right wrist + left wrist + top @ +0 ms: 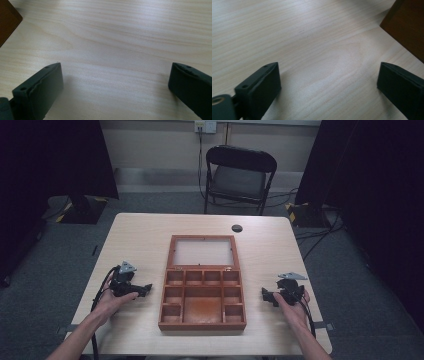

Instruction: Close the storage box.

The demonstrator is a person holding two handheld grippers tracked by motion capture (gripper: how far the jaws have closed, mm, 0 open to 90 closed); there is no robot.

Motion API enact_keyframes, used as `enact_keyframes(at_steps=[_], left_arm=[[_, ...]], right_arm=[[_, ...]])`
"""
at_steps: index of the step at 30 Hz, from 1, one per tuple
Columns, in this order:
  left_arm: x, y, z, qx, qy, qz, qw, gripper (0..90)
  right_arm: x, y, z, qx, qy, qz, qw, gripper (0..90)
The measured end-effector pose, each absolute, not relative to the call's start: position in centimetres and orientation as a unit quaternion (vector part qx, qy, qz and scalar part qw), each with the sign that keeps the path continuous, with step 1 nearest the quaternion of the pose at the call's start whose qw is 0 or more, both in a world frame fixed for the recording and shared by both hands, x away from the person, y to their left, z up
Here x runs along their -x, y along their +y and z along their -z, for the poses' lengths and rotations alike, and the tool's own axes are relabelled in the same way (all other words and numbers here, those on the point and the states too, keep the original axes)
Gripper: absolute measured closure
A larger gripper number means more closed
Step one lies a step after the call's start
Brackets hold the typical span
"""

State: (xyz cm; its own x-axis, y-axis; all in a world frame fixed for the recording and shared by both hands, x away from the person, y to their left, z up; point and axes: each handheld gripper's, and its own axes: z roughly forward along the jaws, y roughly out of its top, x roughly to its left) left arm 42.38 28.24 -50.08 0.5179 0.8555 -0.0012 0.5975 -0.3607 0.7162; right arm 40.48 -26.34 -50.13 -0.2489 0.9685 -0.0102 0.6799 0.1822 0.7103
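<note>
The desk (140, 227) is pale wood and carries a brown wooden compartment box (202, 290) near the middle of its near edge, lid (203, 251) thrown back flat toward the far edge, all its cells apparently bare. The left gripper (145, 290) rests on the desk between the box and the left edge, the right gripper (265, 296) between the box and the right edge; both have their jaws spread wide with nothing between them, and both point inward at the box walls. The likely trouble is a jaw catching a side wall and shoving the box or knocking the hinged lid, since each sits just beside a wall. Open wood lies behind the lid; the side strips are narrow, and the near edge runs close under the box.
</note>
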Motion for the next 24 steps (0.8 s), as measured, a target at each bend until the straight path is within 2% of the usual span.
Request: enact_keyframes(at_steps=[4, 5, 6, 8, 9, 12, 24], left_arm=[[-42.4, 28.3, 50.0, -0.797, 0.46, -0.194, 0.34, 12.2], [-42.4, 28.4, 49.9, -0.798, 0.46, -0.194, 0.338, 12.8], [-42.4, 28.4, 49.8, -0.8, 0.46, -0.193, 0.334, 14.2], [-42.4, 28.4, 49.8, -0.799, 0.46, -0.189, 0.338, 15.3], [-42.4, 28.3, 49.6, -0.795, 0.466, -0.174, 0.346, 15.8], [-42.4, 28.3, 49.4, -0.796, 0.464, -0.161, 0.352, 17.0], [-42.0, 28.4, 47.6, -0.783, 0.465, -0.161, 0.381, 22.1]], right_arm=[[-40.6, -26.3, 49.9, -0.567, 0.732, -0.295, 0.235, 2.8], [-40.5, -26.3, 49.8, -0.565, 0.733, -0.296, 0.236, 6.0], [-40.5, -26.3, 49.6, -0.565, 0.732, -0.298, 0.237, 15.5], [-40.4, -26.3, 49.5, -0.567, 0.729, -0.297, 0.24, 17.4], [-40.4, -26.2, 49.4, -0.57, 0.73, -0.298, 0.232, 15.1], [-40.4, -26.2, 49.3, -0.569, 0.73, -0.303, 0.226, 17.4], [-40.4, -25.8, 48.2, -0.548, 0.747, -0.32, 0.196, 21.9]])
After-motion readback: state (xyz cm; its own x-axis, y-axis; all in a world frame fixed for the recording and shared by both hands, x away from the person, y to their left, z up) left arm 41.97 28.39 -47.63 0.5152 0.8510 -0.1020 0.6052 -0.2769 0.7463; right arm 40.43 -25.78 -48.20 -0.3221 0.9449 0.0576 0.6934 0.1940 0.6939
